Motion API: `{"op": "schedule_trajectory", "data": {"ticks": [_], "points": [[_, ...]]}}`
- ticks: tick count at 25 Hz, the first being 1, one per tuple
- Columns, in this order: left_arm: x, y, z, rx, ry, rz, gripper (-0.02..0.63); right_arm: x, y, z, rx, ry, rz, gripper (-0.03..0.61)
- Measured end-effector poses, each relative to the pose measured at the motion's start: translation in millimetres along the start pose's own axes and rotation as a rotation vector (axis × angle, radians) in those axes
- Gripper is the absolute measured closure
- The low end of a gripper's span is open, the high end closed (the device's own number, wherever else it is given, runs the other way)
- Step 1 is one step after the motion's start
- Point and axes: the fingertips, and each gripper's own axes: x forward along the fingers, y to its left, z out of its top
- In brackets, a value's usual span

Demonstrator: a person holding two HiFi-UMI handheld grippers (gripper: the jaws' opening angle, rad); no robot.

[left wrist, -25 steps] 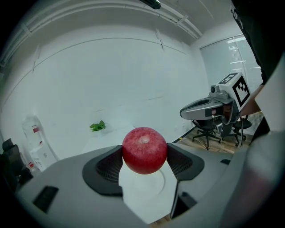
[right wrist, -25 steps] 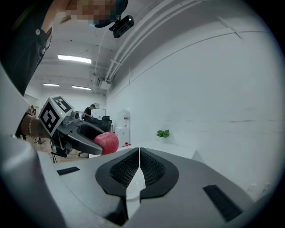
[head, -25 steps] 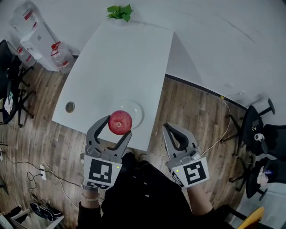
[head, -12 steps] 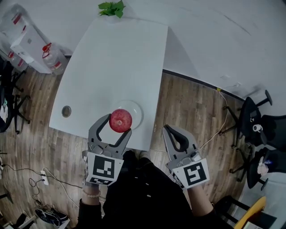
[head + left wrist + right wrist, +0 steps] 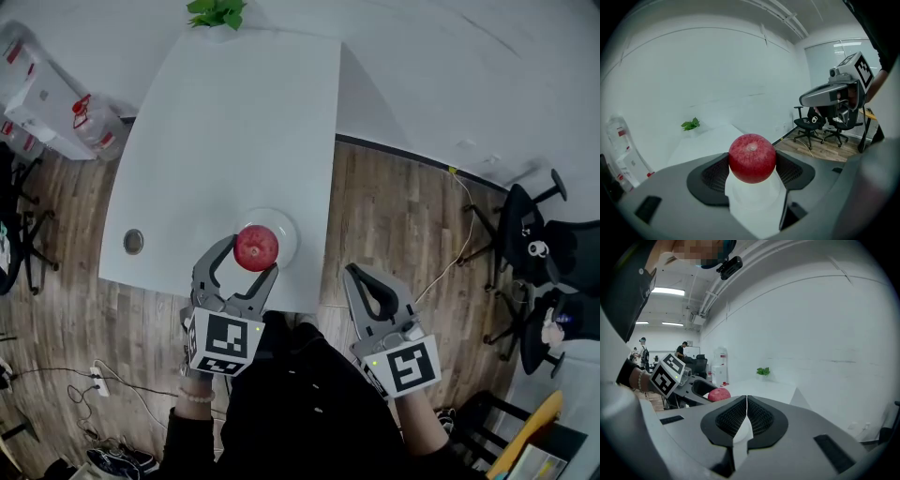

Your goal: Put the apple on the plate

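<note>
A red apple (image 5: 256,247) is held between the jaws of my left gripper (image 5: 249,257), which is shut on it. In the left gripper view the apple (image 5: 752,158) fills the gap between the dark pads, with the white plate (image 5: 754,192) right below it. From the head view the plate (image 5: 285,230) lies near the white table's front edge, partly hidden by the apple. My right gripper (image 5: 367,285) hangs over the wooden floor to the right of the table, jaws shut with nothing in them. The apple (image 5: 719,394) also shows in the right gripper view.
The white table (image 5: 234,131) carries a green plant (image 5: 214,11) at its far end and a round hole (image 5: 134,242) at the front left. Boxes and a water bottle (image 5: 86,117) stand left of the table. Office chairs (image 5: 534,244) are at the right, and a cable (image 5: 464,225) runs over the floor.
The left gripper with the apple has shifted slightly forward over the plate. The head view has drifted, so the table sits higher and further left. The right gripper has stayed in place.
</note>
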Motion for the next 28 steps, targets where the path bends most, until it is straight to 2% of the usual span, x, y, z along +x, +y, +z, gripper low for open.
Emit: {"op": "schedule_trajectory", "data": {"ticks": [9,23,28], "points": [[32.1,-0.7,-30.4,0.014,0.037,-0.042,0.291,2.8,0.8,-12.9,0.034,0.043,-0.041,0.535],[69.3,2.1,-73.2,-0.021,0.101,-0.076,0.291,9.8,7.1,-24.8,0.056,0.072,-0.052,0.535],[82.3,-7.4,-85.1,0.0,0.138,-0.086,0.291,5.0,2.8,-30.5,0.061,0.082,-0.059,0.535]]}}
